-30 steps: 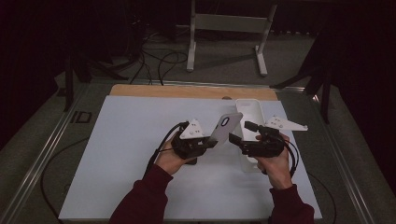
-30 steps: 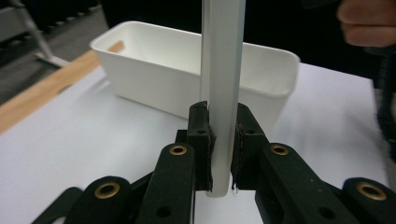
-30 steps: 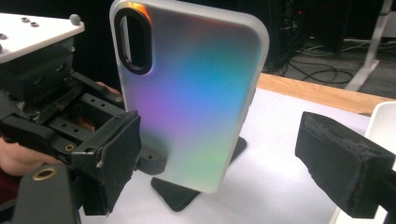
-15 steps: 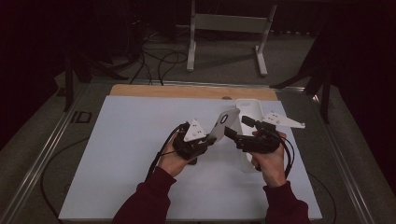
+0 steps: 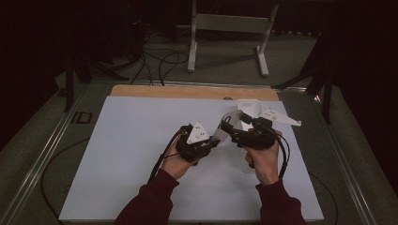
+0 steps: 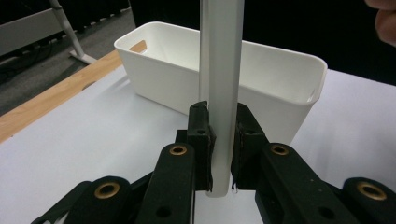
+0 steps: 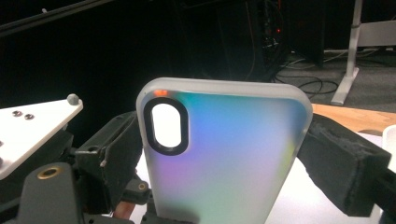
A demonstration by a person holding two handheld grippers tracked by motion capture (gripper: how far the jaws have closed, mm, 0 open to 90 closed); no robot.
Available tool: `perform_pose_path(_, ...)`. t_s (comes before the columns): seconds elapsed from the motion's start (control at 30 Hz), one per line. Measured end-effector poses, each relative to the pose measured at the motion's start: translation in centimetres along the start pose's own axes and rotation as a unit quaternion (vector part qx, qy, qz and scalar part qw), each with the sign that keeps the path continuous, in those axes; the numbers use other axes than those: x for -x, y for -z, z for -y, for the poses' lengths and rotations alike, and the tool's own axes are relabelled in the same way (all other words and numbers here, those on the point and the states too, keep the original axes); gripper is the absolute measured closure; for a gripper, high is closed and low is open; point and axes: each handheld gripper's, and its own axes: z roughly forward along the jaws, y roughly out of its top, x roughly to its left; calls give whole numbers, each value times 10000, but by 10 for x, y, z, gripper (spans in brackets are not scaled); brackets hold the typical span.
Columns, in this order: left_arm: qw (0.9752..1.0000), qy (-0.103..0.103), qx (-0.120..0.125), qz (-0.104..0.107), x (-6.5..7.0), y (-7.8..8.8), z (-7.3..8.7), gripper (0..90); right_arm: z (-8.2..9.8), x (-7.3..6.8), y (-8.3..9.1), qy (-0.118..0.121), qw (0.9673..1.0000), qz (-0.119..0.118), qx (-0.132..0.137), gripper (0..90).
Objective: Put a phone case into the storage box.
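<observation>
My left hand-held gripper (image 6: 219,154) pinches the phone case (image 6: 219,93) by its edge, lifted off the bench (image 5: 141,154). My right hand-held gripper (image 7: 224,154) stands spread around its far end, not yet clamped. The white bin (image 6: 280,79) waits just beyond, so dropping it in remains.

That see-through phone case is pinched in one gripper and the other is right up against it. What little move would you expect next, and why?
Probably the right gripper closes on the phone case. Its pads stand on either side of the case's upper end without clearly pressing, while the left gripper clamps the lower edge. The white bin sits just behind, so a handover looks likely.
</observation>
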Motion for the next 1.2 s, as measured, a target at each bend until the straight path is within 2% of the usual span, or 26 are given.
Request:
perform_pose_path(0.5,10000,14,-52,77,2,-3,1,808,-1,-1,-4,20,9998,168,-115,164)
perform_pose_path(0.8,9999,9,-39,109,2,-3,0,800,-3,-1,-4,76,9998,111,-171,168)
perform_pose_path(0.93,10000,24,-35,85,0,0,0,741,-3,-2,-5,124,9997,102,-207,168)
perform_pose_path(1.13,10000,67,8,-5,-5,6,0,549,-4,0,-6,146,9996,149,-210,168)
perform_pose_path(1.17,10000,67,8,-5,-5,6,0,549,-4,0,-6,155,9995,153,-209,168)
perform_pose_path(1.2,9998,122,29,-151,-7,9,1,549,-4,0,-6,155,9995,153,-209,168)
